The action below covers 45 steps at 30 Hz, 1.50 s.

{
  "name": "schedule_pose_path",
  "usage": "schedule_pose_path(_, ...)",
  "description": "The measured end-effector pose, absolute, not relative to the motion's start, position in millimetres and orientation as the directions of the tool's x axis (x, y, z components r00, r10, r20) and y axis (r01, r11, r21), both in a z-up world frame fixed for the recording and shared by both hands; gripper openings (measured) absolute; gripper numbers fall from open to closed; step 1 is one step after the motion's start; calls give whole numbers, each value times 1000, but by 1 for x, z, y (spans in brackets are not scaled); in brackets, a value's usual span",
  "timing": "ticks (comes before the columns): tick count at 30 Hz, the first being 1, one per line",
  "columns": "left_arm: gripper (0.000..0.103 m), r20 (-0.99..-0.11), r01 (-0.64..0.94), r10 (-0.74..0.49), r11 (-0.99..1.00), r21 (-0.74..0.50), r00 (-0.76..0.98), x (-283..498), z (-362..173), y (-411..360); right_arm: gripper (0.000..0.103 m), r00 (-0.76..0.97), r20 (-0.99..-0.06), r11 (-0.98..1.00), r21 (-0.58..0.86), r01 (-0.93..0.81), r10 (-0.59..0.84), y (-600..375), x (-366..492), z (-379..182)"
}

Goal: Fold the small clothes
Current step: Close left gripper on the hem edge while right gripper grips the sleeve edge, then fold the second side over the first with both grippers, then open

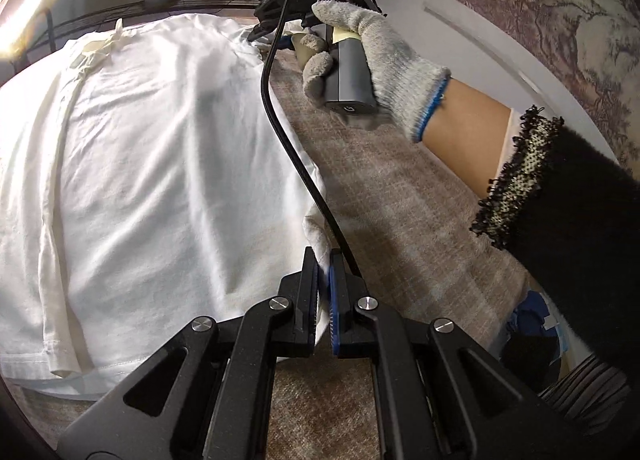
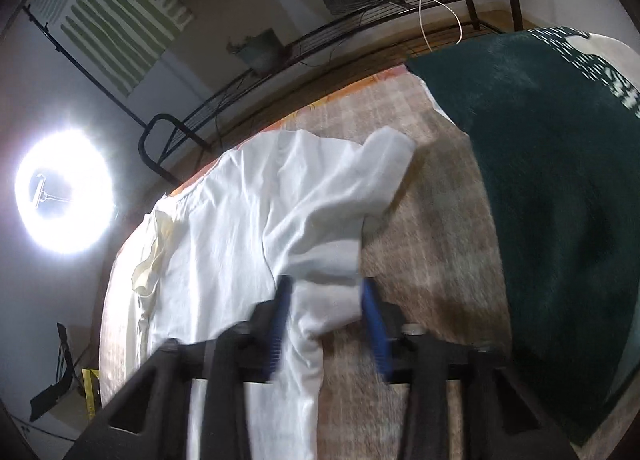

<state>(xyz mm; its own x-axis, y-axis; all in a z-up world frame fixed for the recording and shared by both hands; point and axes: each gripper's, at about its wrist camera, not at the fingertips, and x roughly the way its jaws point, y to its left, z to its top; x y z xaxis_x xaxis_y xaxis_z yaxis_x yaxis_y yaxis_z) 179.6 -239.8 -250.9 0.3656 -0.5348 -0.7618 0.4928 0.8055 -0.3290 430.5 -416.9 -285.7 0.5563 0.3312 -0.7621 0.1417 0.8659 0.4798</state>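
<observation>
- shirt: white, short-sleeved, spread flat on a tan woven cloth; a cream lining or label strip shows along its far side; laid out wide, i judge, so an edge can be lifted and carried across for a first fold
- left gripper: jaws closed tight on the shirt's near edge, a small tuft of white fabric pinched between black pad and blue pad; the grip sits on a corner of the hem side, likely one end of the fold line
- right gripper: blue pads stand either side of a bunched ridge of shirt near the sleeve; a gap shows at each pad, so not yet pressing; picture is blurred here, so contact is hard to confirm
- right hand: gloved in grey knit, wrapped around the gripper's handle, seen from the left wrist view above the shirt's far corner; black cable trails from it over the shirt edge
- dark green garment: lies beside the shirt on the same cloth, apart from it, probably next in line
- ring lamp: lit, off past the table edge
</observation>
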Motion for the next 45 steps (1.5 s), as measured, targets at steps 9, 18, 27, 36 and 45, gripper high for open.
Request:
schedule_pose_path(9,2,-733,409,-567,811,-419,374,180,-256,-206,0,587,-757,888,441,132,288,-404,441,-272)
schedule_pose_path(18,2,-709,353,-575,816,-458,408,180,-252,-176,0,622,-744,922,377,85,246,-374,445,-242)
schedule_pose_path(27,2,-711,303,-567,824,-479,416,174,-258,-151,0,638,-739,965,263,-21,216,-312,457,-225)
schedule_pose_path(36,2,-728,246,-537,843,-478,426,171,-265,-126,0,610,-757,972,168,-166,235,-226,474,-234)
schedule_pose_path(45,2,-767,199,-481,876,-440,425,173,-275,-110,0,559,-799,969,114,-220,221,-185,484,-261)
